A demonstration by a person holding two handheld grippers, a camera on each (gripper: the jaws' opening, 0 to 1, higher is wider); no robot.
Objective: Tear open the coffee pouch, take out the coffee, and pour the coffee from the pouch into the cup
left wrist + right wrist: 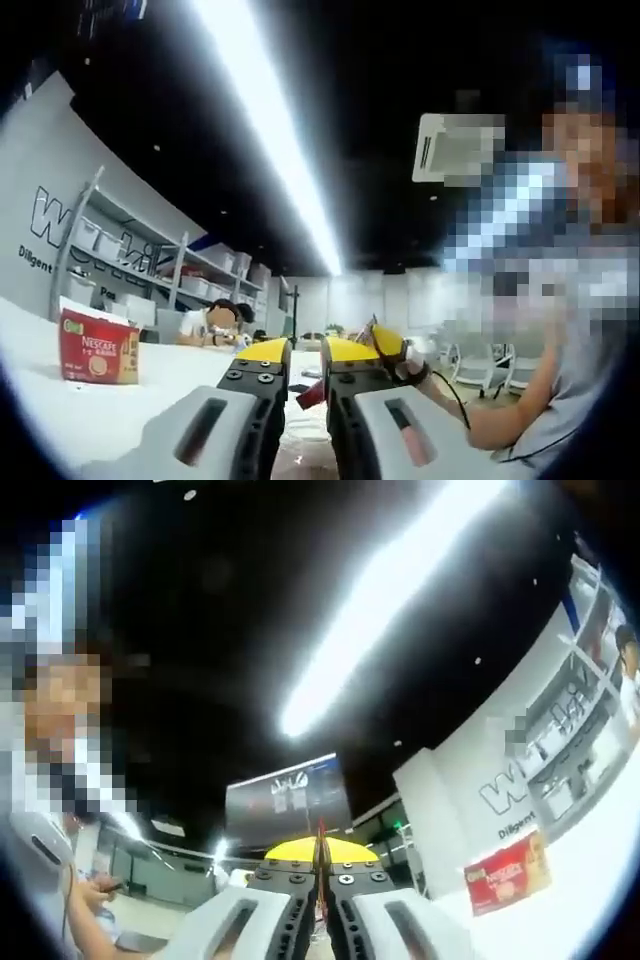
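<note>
Left gripper [297,372], seen in the left gripper view: two grey moulded jaws tipped with yellow plates and black bolted blocks, standing a little apart, with a narrow gap between them. A thin red strip, apparently the coffee pouch [311,393], shows in that gap; how it is gripped is hard to make out. Just right of the jaws lies another yellow-tipped gripper part with a black cable, partly hidden.

Left of the jaws, a red rectangular cardboard box [97,347] with a torn white flap stands on the smooth white bench [70,415]; its label reads "NESCAFE". Behind the box, grey metal shelving [150,260] holds pale bins before a white wall with large dark lettering, cut off.

Right gripper [321,880], seen in the right gripper view: grey jaws with yellow tips pressed together on a thin red edge of the pouch [321,832], most of it hidden. Right of these jaws the same red box [507,873] rests on the bench, its print blurred. The wall lettering behind begins "W", with "Diligen" below.
</note>
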